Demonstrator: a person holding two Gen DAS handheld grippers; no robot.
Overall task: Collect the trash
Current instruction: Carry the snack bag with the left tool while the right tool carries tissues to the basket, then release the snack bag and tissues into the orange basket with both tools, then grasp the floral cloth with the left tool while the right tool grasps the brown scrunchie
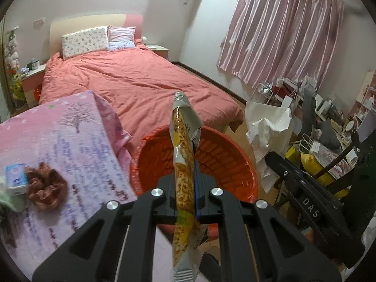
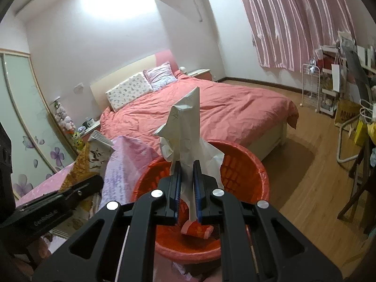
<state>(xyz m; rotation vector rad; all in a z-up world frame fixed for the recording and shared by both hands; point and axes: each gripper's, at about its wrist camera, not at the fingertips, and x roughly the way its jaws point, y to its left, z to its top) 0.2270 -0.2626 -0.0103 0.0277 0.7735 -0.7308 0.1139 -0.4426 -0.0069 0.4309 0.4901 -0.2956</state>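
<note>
At centre frame my left gripper (image 1: 185, 188) was clenched on a snack wrapper (image 1: 183, 176) standing on edge over the orange bin (image 1: 235, 166). In the other view my right gripper (image 2: 187, 188) was clamped on crumpled white paper (image 2: 188, 127), upright at centre above that bin (image 2: 246, 171), where a red cup (image 2: 197, 230) lay inside.

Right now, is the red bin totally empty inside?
No, in the right wrist view a small red and white wrapper already lies at the bottom of the red bin.
</note>
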